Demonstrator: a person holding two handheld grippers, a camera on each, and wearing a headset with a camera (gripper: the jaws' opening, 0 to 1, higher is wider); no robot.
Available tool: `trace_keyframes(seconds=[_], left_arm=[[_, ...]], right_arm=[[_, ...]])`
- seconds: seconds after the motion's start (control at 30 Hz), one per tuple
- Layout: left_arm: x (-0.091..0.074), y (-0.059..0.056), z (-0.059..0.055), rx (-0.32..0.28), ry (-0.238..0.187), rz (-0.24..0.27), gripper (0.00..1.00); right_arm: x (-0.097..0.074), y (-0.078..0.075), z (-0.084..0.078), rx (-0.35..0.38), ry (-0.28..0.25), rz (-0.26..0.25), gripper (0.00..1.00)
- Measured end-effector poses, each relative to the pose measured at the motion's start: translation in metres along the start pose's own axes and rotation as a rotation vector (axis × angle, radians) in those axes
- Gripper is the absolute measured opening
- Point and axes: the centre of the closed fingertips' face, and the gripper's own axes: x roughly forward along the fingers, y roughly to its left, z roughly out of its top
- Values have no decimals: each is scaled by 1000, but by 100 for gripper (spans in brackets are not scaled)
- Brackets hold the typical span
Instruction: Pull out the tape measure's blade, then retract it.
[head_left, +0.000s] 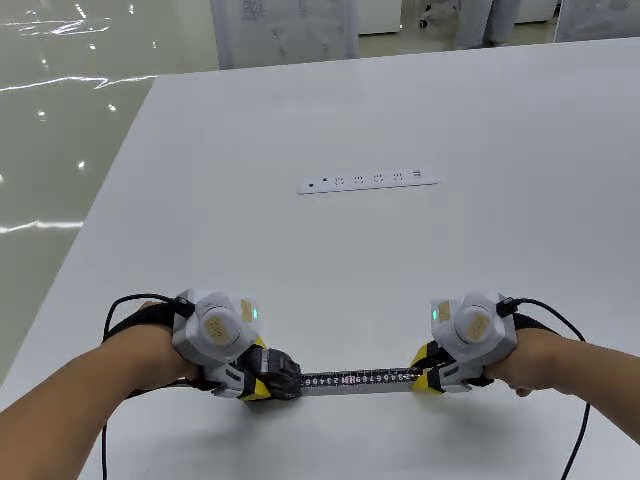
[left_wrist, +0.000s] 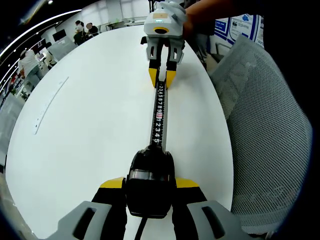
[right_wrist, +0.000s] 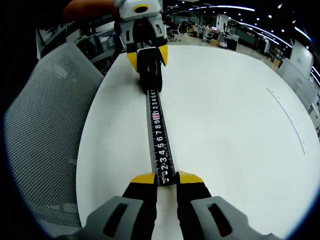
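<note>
Yellow-tipped jaws clamp boxy black case (left_wrist: 150, 182) — and its flat numbered blade (right_wrist: 158, 131).

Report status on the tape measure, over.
Left gripper shut on case. Right gripper shut on blade. Blade out, stretched between them. Power strip well clear.

Open-plan lab, white workbench (head_left: 400, 120), mesh chair (left_wrist: 270, 125), glossy floor (head_left: 60, 120)

White workbench (head_left: 400, 120), glossy floor (head_left: 60, 100)
</note>
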Motion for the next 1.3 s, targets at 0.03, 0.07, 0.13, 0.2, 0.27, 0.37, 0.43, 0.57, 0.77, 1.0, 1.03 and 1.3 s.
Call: trace_keyframes(seconds=[0.03, 0.07, 0.13, 0.2, 0.27, 0.37, 0.43, 0.57, 0.77, 1.0, 1.03, 1.3], left_arm=[[0, 0, 0, 0, 0, 0, 31], [0, 0, 0, 0, 0, 0, 31], [0, 0, 0, -1, -1, 1, 31], [0, 0, 0, -2, -1, 1, 31], [0, 0, 0, -1, -1, 1, 31], [0, 0, 0, 0, -1, 1, 31], [0, 0, 0, 1, 0, 1, 31], [0, 0, -1, 2, 2, 2, 31], [0, 0, -1, 2, 1, 0, 31], [0, 0, -1, 0, 1, 1, 31], [0, 0, -1, 0, 1, 1, 31], [0, 0, 0, -2, 1, 6, 31]], right_arm=[[0, 0, 0, 0, 0, 0, 9], [0, 0, -1, 0, 1, 1, 9], [-1, 0, -2, 3, 3, 2, 9], [-2, -1, -3, 2, 4, 1, 9], [-3, 0, -3, 7, 3, -2, 9], [-3, 0, -4, 12, -1, -5, 9], [-3, 0, -4, 14, -1, -5, 9], [-4, -1, -6, 15, 1, -6, 9], [-5, -1, -7, 21, 3, -7, 9], [-6, -2, -9, 15, 10, -5, 9], [-7, -2, -9, 14, 11, -5, 9], [-10, -2, -14, 16, 17, -6, 9]])
